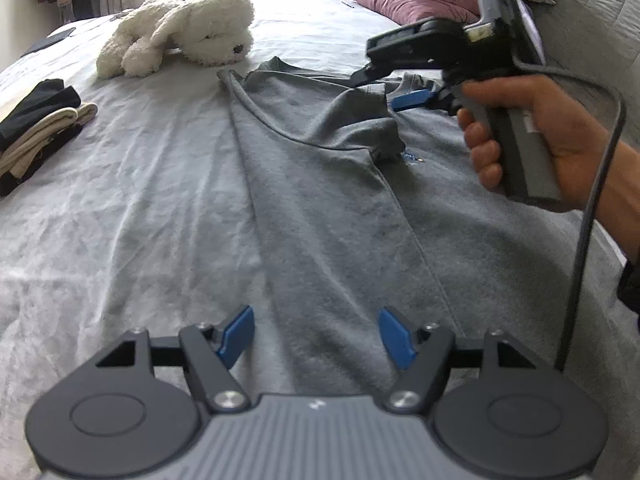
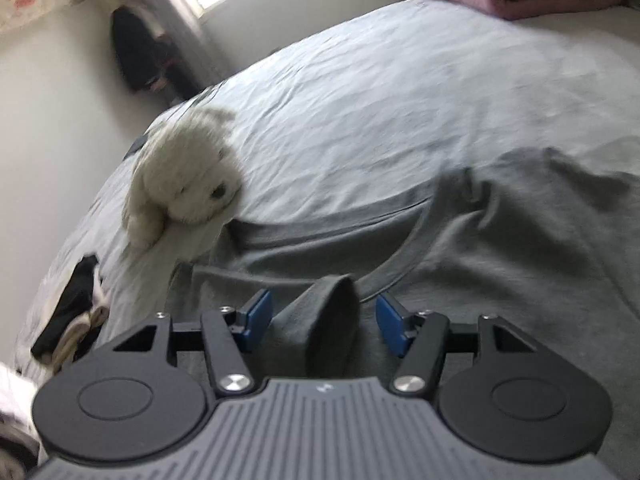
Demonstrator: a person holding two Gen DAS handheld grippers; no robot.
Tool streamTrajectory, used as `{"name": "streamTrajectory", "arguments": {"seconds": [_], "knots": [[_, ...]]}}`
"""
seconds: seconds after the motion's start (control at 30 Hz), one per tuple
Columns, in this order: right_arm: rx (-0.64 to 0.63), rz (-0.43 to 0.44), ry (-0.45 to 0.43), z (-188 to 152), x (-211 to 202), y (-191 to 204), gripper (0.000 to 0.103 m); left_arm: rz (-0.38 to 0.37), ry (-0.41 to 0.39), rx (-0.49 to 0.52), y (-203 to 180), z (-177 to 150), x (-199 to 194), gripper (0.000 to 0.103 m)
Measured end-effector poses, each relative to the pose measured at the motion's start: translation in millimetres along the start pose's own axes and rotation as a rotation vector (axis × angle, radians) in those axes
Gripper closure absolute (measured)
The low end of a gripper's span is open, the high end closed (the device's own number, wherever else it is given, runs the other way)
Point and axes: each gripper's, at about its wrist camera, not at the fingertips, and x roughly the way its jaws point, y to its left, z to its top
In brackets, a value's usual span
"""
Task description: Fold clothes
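- Left wrist view: a grey shirt (image 1: 320, 184) is seen spread on the bed (image 1: 140, 184), with its left side already laid over the middle, so the side-folding step is judged to be in hand.
- The left gripper (image 1: 316, 336) is held just above the near part of the shirt, its jaws spread, and nothing is between them.
- The right gripper (image 2: 318, 320) is seen at the collar end, over the folded sleeve (image 2: 332, 320). Its jaws are apart; a hump of sleeve cloth stands between the pads, but it is not pressed by them.
- The right hand (image 1: 520, 136) is wrapped around the handle of that gripper.
- For the next move, a grip on the right edge of the shirt is probably needed, one gripper at the shoulder and one at the hem, so that this side can be carried over evenly.
- A plush dog (image 1: 180, 32) and a pile of clothes (image 1: 36, 128) lie apart from the shirt.
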Motion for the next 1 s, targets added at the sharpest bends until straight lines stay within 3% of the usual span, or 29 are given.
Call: {"name": "streamTrajectory", "arguments": {"seconds": [0.03, 0.1, 0.37, 0.5, 0.63, 0.77, 0.8, 0.83, 0.87, 1.0], "knots": [[-0.044, -0.019, 0.002, -1.4, 1.6, 4.5, 0.079, -0.003, 0.001, -0.003, 0.6, 0.1, -0.2, 0.033], [-0.120, -0.062, -0.004, -3.6, 1.6, 11.8, 0.099, -0.003, 0.002, -0.003, 0.9, -0.4, -1.3, 0.033], [-0.207, -0.080, -0.154, 5.0, -32.4, 20.4, 0.099, 0.013, 0.006, 0.037, -2.6, -3.1, -2.6, 0.033], [-0.231, -0.133, -0.136, 4.0, -20.6, 19.0, 0.099, 0.010, 0.009, 0.035, -1.0, -3.2, -2.7, 0.033], [-0.188, -0.166, -0.062, -1.6, -0.2, 8.3, 0.098, -0.017, 0.018, 0.002, 7.0, -0.6, -5.2, 0.033], [-0.202, -0.165, -0.054, -9.2, -3.0, 7.3, 0.087, -0.084, 0.017, -0.112, 29.5, 5.6, -12.4, 0.033], [-0.190, -0.159, -0.070, -10.6, -11.3, 7.6, 0.077, -0.095, 0.014, -0.122, 33.3, 6.4, -14.5, 0.033], [-0.179, -0.152, -0.084, -12.2, -19.6, 7.8, 0.059, -0.094, 0.006, -0.127, 36.3, 7.2, -16.6, 0.033], [-0.173, -0.138, -0.085, -15.4, -28.2, 8.3, 0.054, -0.085, -0.002, -0.131, 38.8, 7.9, -18.1, 0.033], [-0.165, -0.014, -0.022, -41.3, -60.5, 10.2, 0.053, -0.066, -0.002, -0.146, 43.7, 8.6, -17.8, 0.033]]}}
